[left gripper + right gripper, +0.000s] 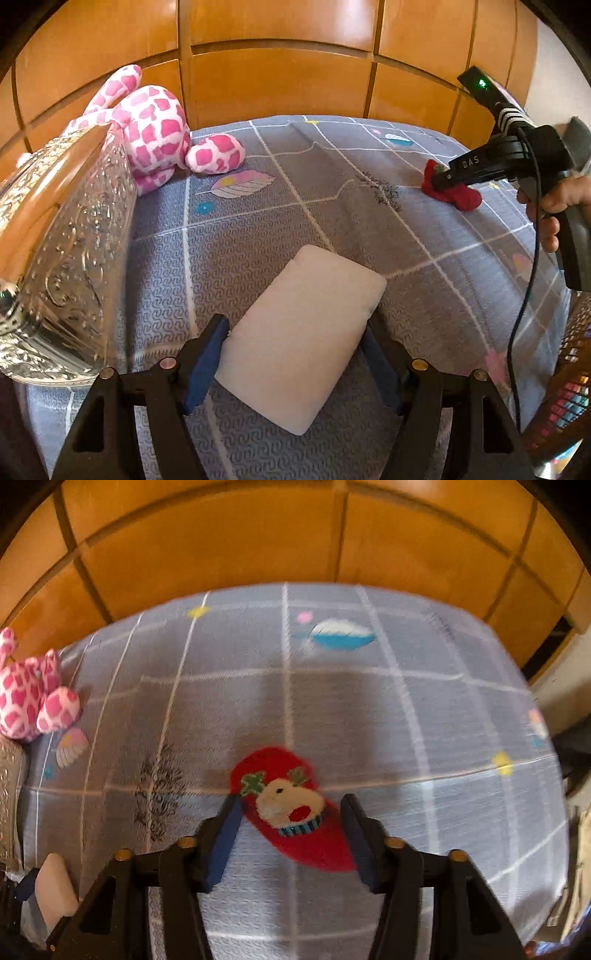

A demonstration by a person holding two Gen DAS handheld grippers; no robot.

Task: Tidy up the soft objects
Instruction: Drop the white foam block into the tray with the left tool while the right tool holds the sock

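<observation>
A small white pillow [306, 332] lies slantwise on the grey checked bedsheet [295, 177]. My left gripper [293, 328] straddles it with both blue pads [207, 365] against its edges. I see no dent in the pillow, so the jaws read as open. A red sock with a reindeer face [291, 808] lies flat between the fingers of my right gripper [291, 830], which reads as open. Its pads [221, 845] stand close at the sock's sides, and the view is blurred. From the left wrist view, my right gripper [437, 181] tips down onto the red sock [465, 195].
A pink-and-white patched plush toy [155, 136] [29, 701] sits by the wooden headboard [277, 81]. A clear embossed box [66, 258] stands at the bed's left. A hand [554, 206] and a black cable [524, 314] are at the right.
</observation>
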